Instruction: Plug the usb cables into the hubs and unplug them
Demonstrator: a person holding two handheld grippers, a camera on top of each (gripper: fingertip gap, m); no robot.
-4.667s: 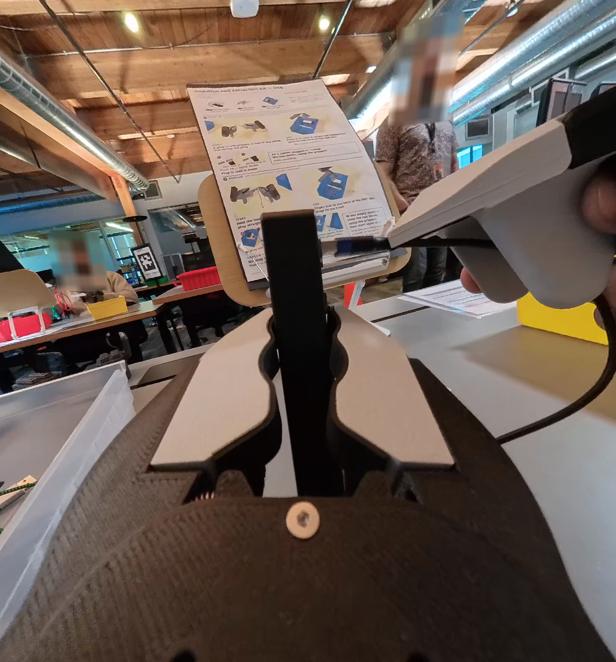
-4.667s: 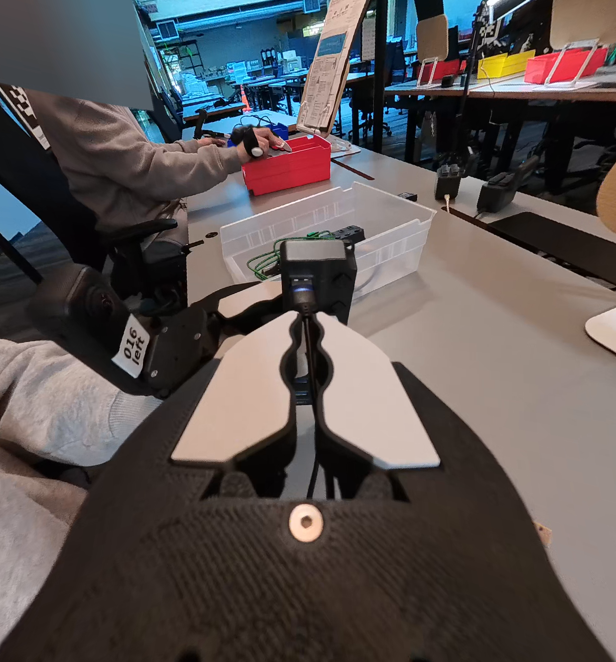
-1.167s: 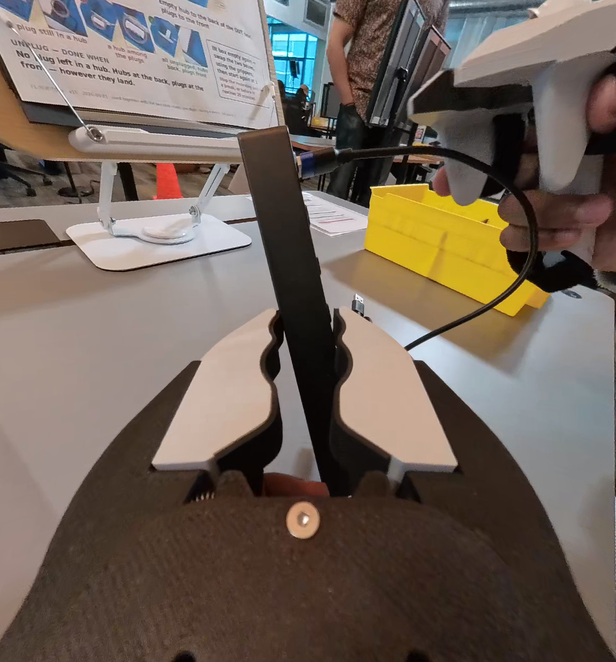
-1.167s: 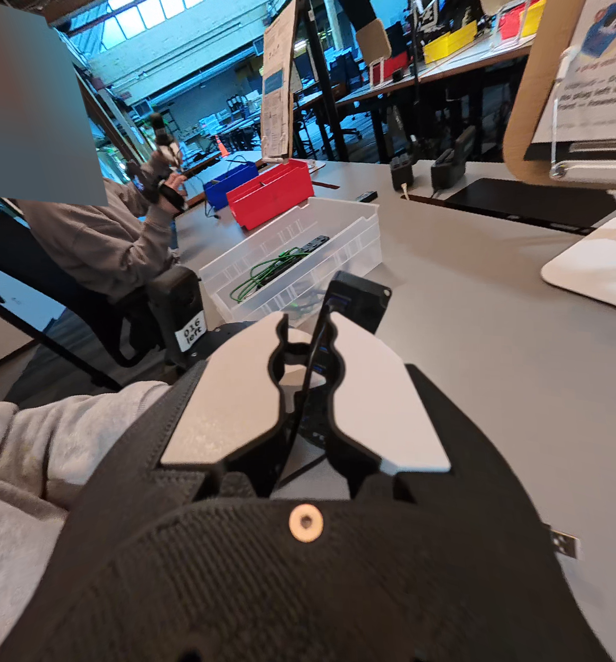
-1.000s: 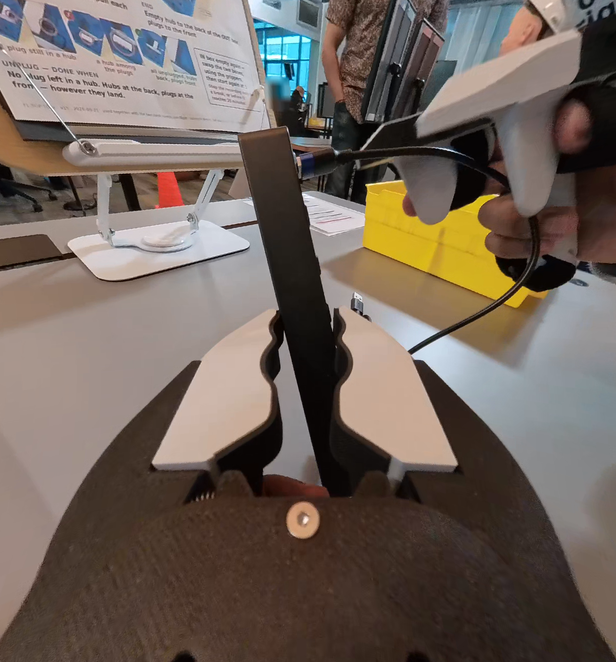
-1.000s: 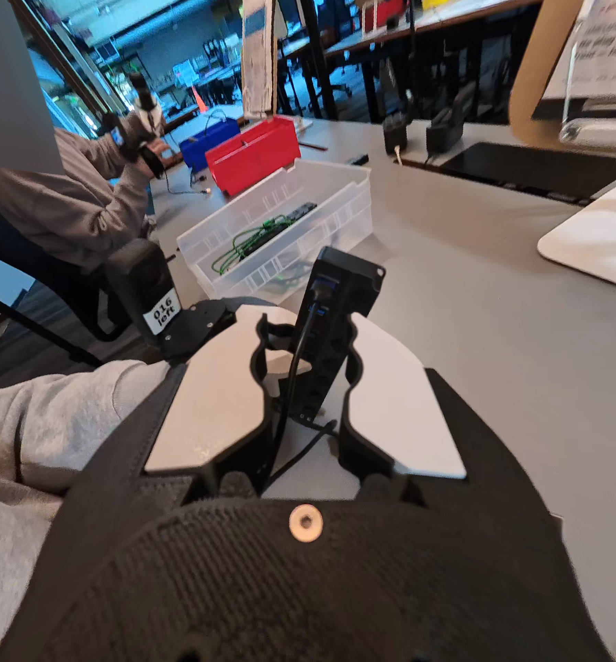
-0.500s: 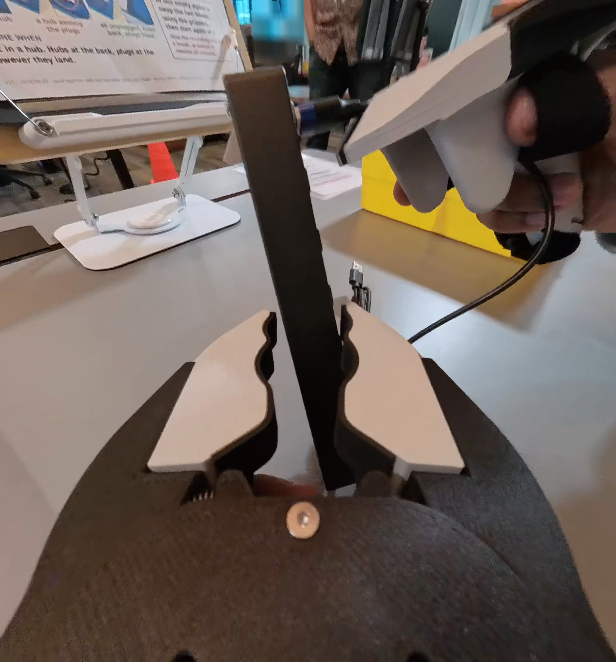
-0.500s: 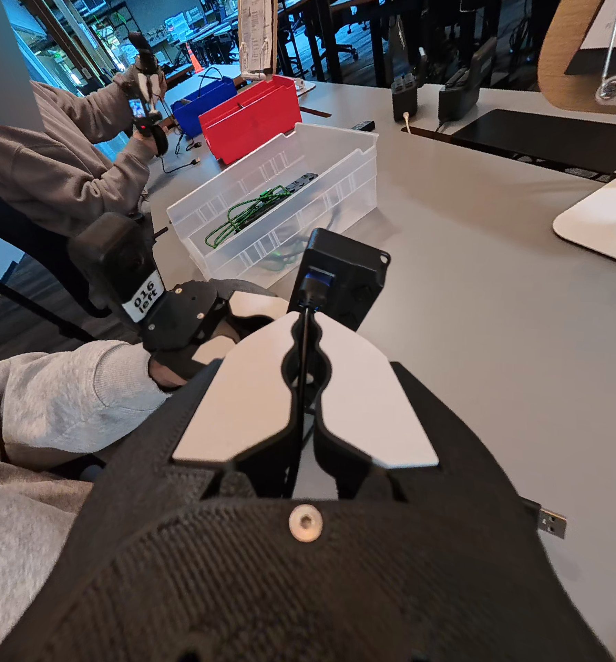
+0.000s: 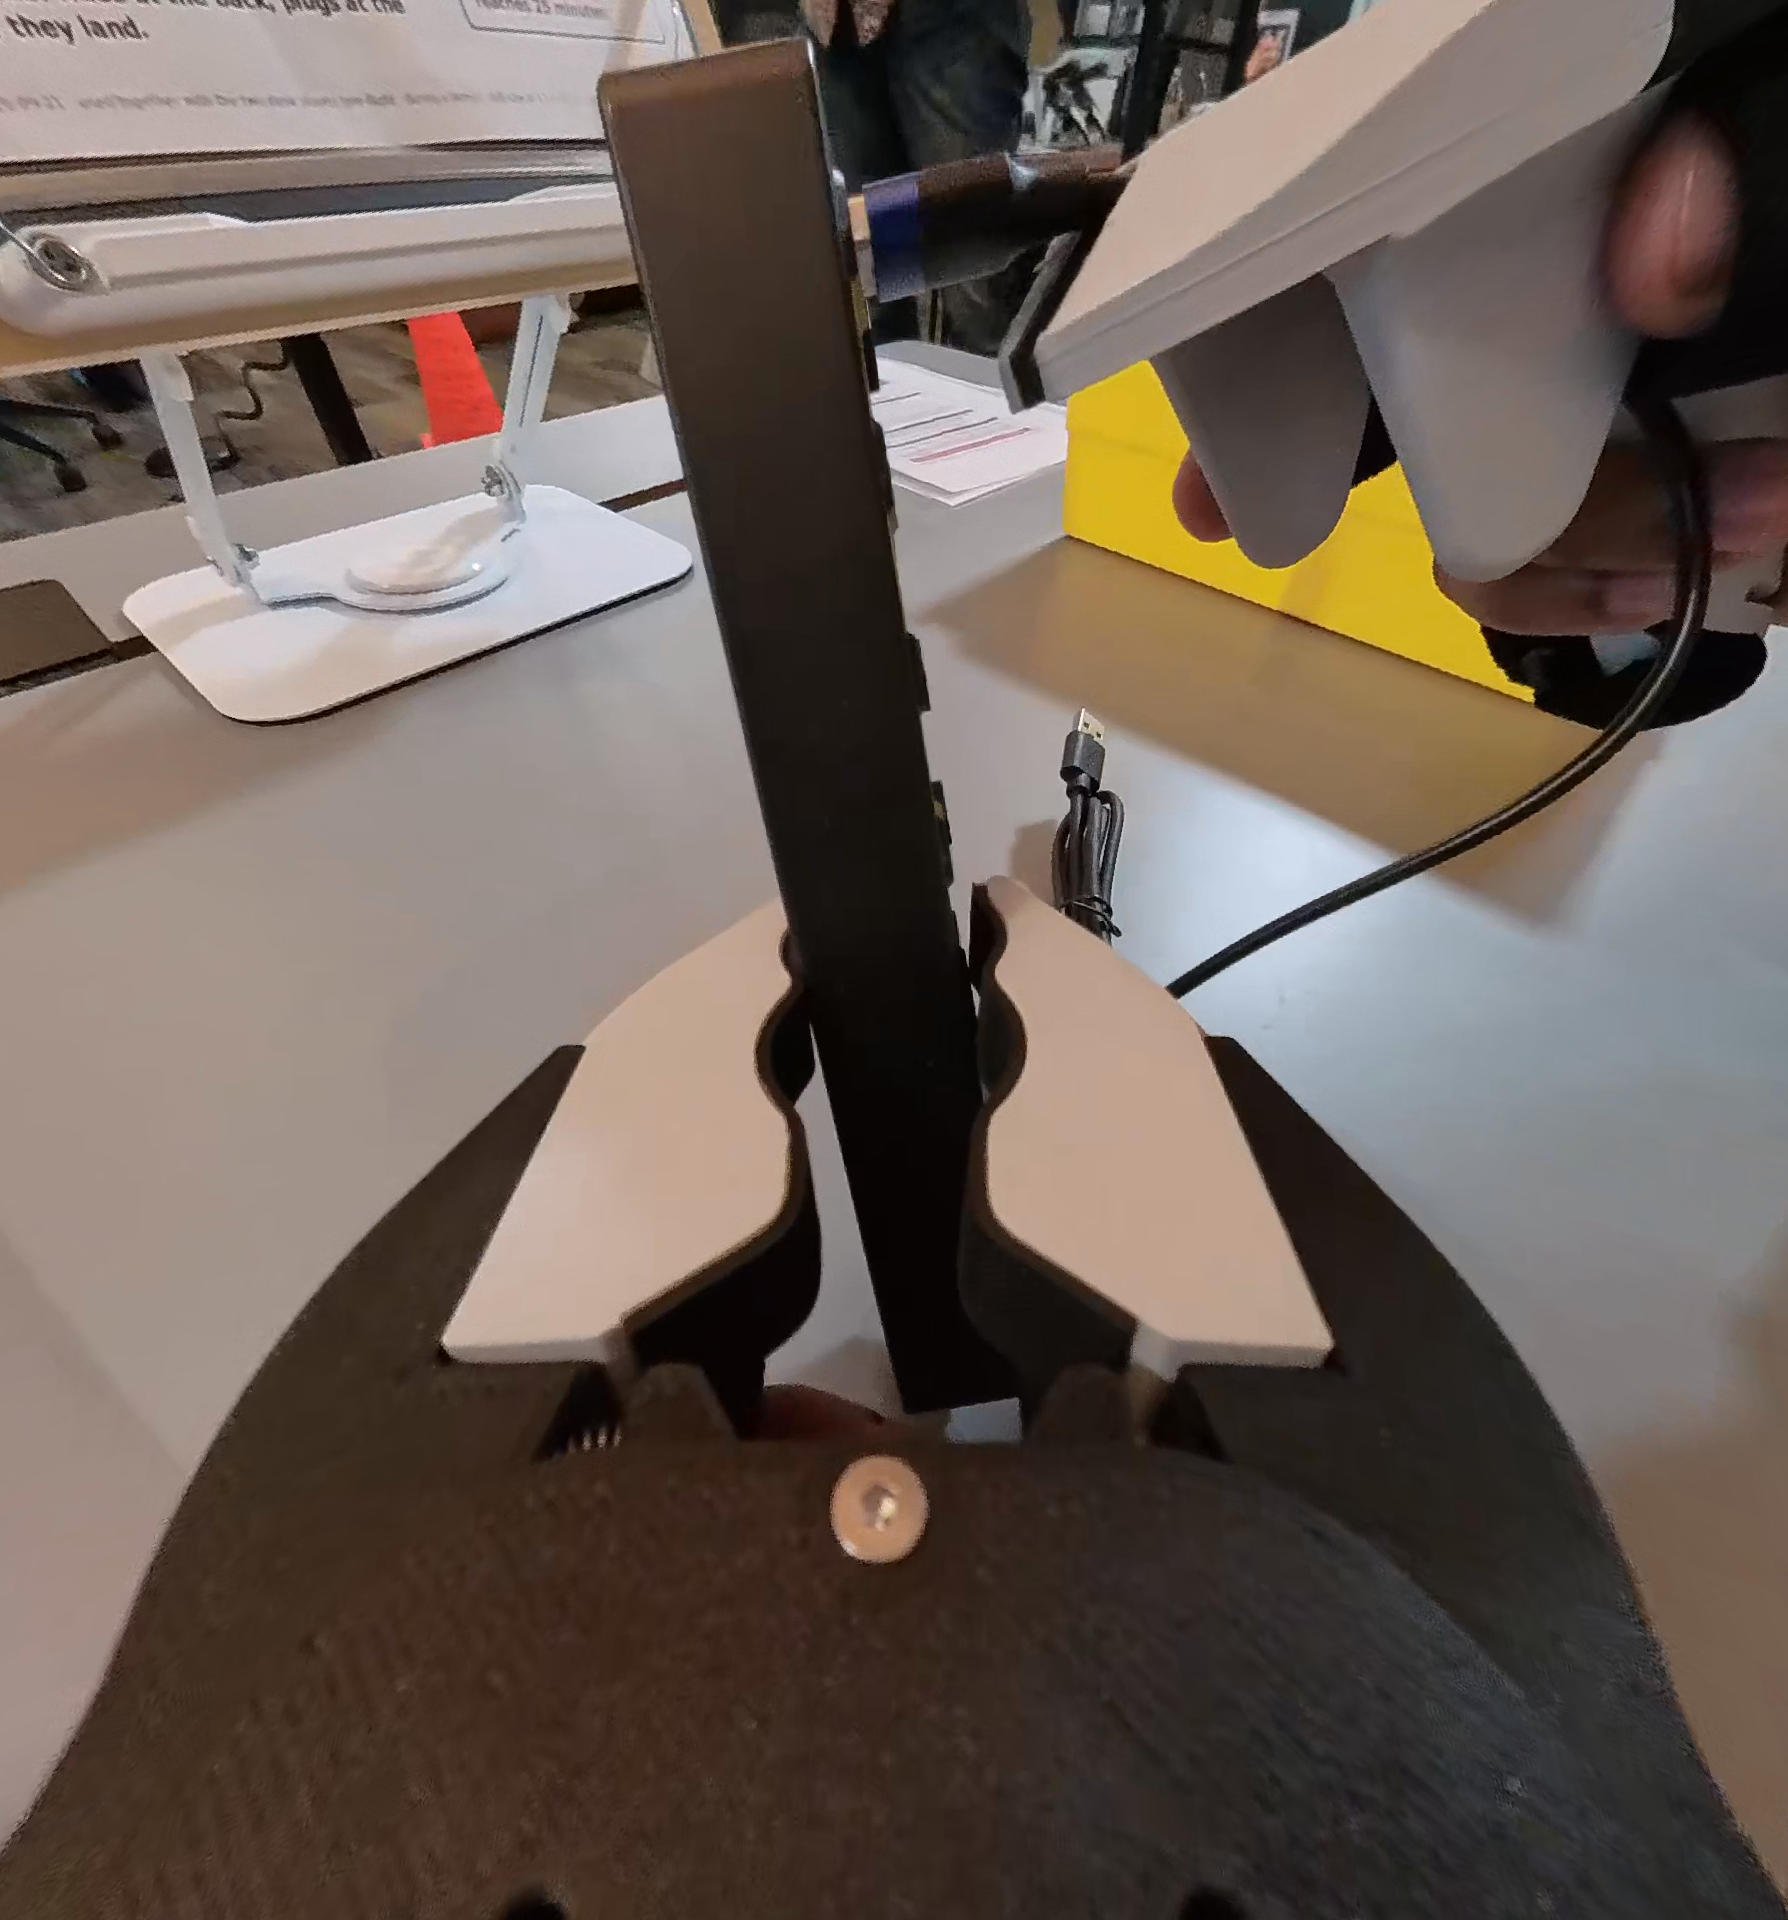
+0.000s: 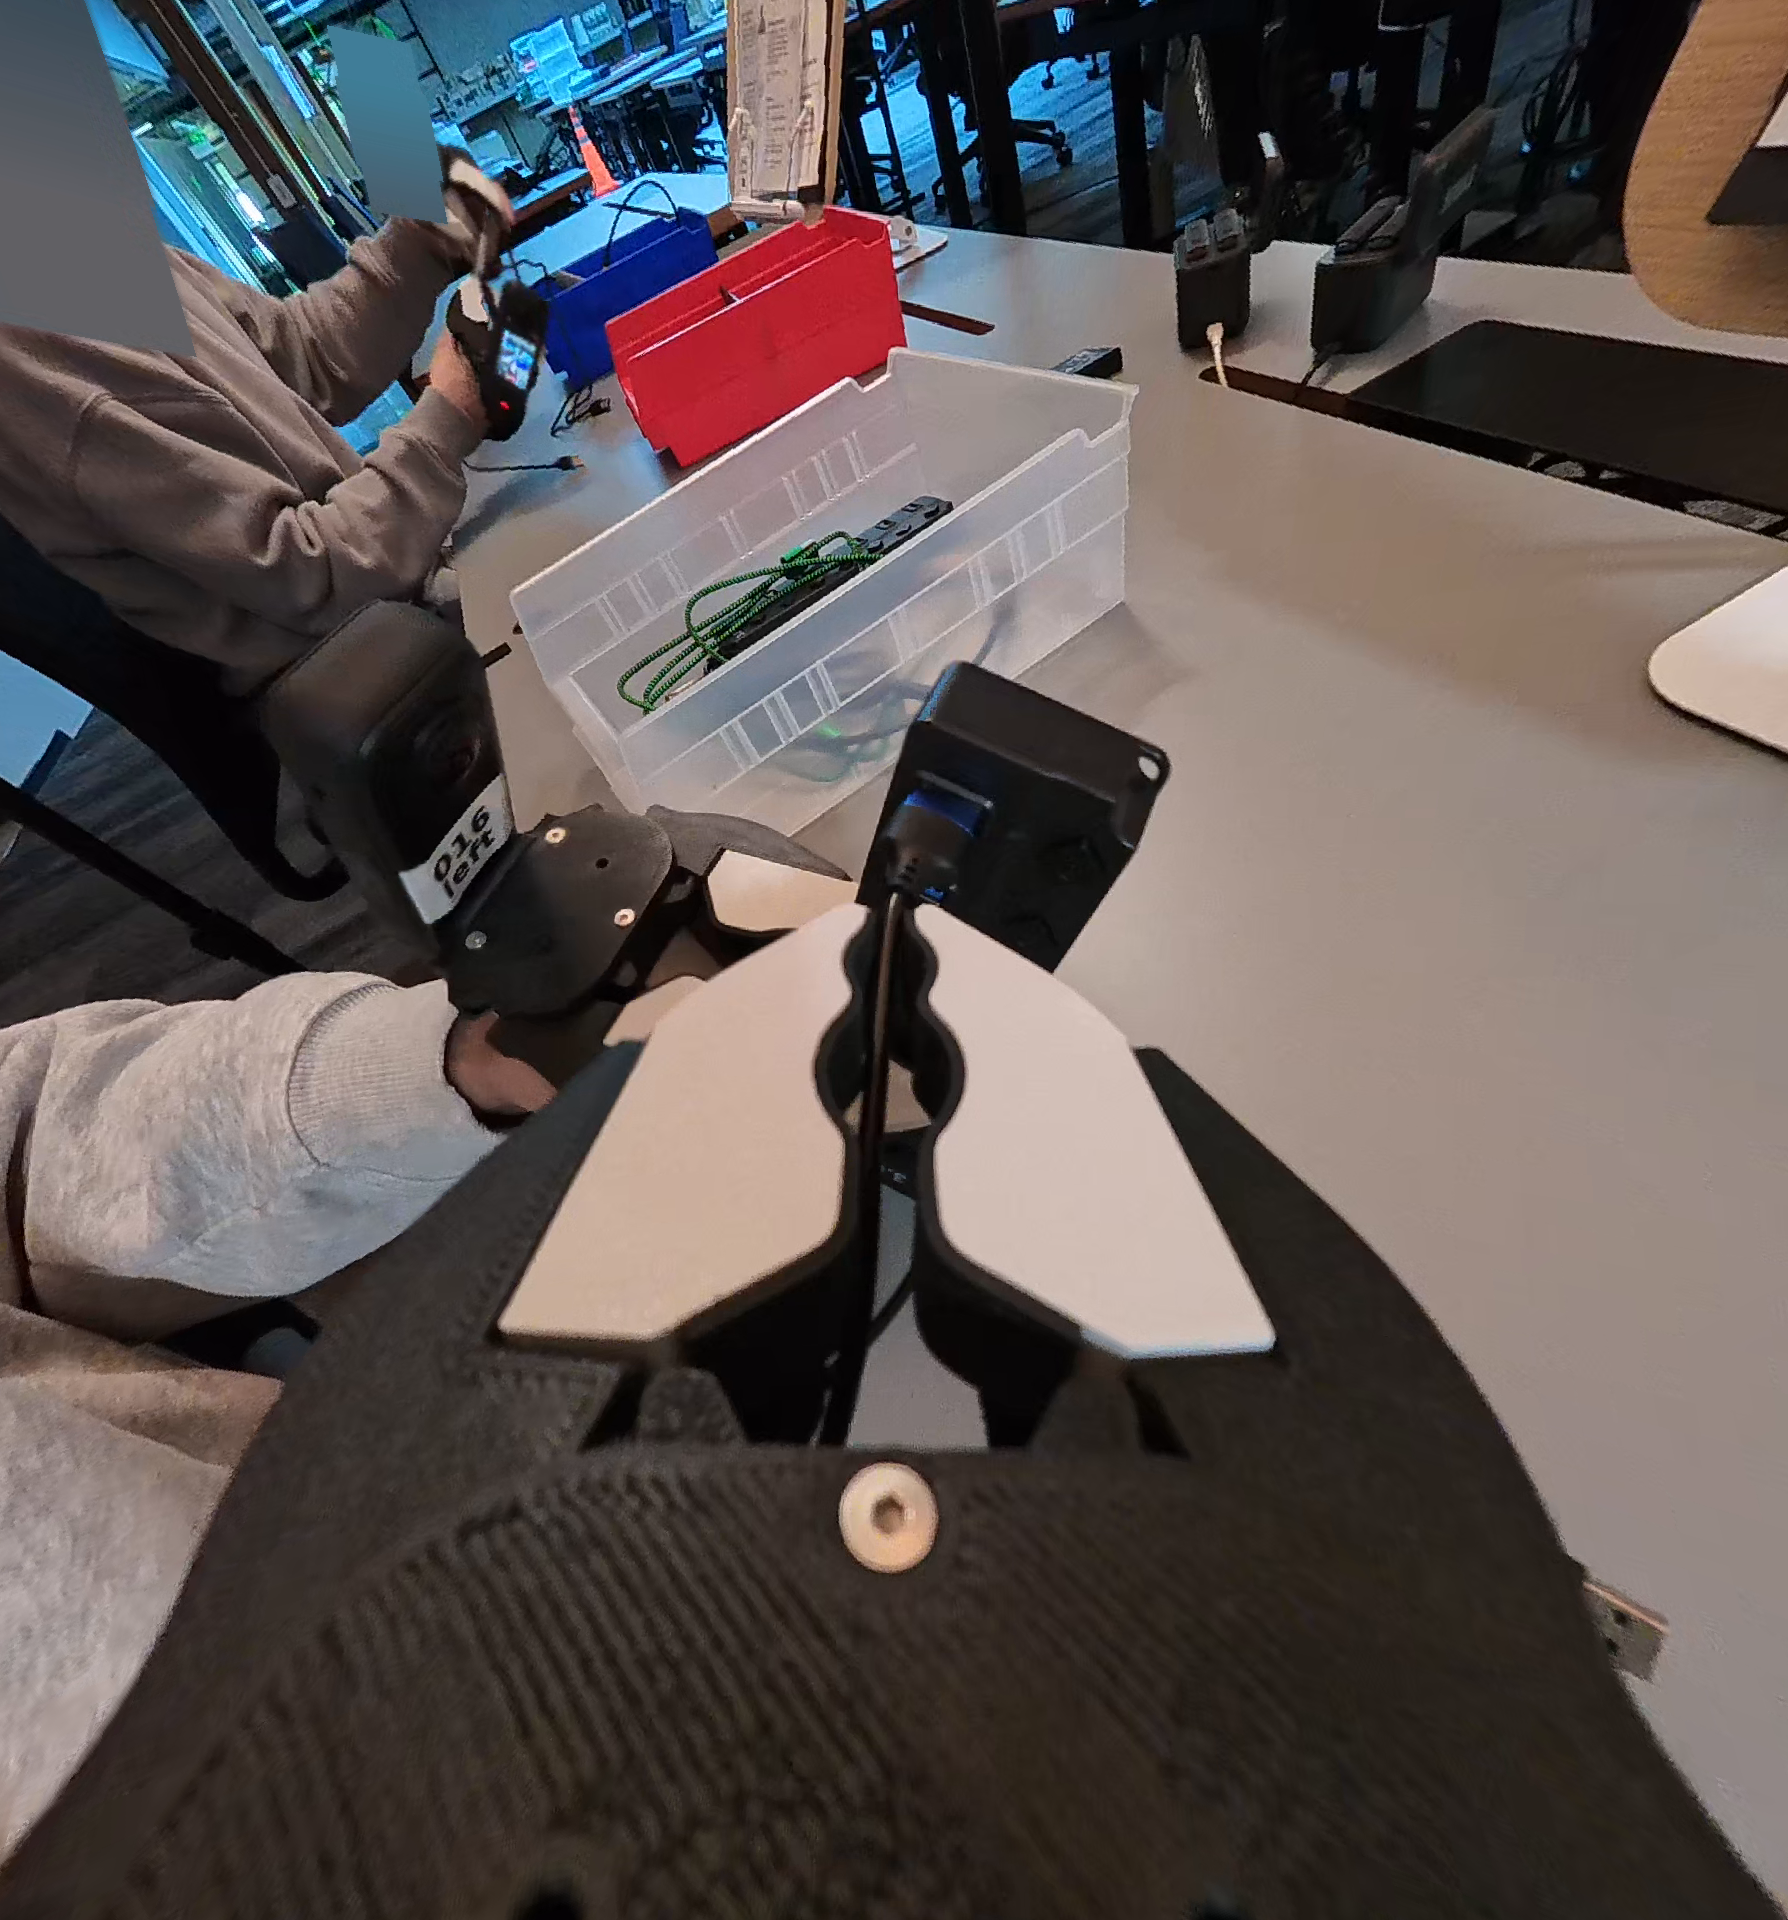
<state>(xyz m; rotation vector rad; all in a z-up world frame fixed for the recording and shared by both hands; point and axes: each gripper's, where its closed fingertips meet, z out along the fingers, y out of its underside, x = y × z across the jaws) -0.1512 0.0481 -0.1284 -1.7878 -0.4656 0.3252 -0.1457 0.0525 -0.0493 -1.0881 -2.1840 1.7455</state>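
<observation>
We see our right tool clamped on a black usb cable, whose plug sits in the top port of a black hub standing upright. Our left tool holds the hub lower down. Behind it on the grey worktop sits a clear bin containing a green cable, with a red bin beyond.

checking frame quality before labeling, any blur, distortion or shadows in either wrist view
Left wrist view: wide-angle bending, the black hub sharp, the right gripper and plug slightly soft, soft shadows on the table. Right wrist view: the cable sharp, mosaic patches at top left, the background dim and bluish.
</observation>
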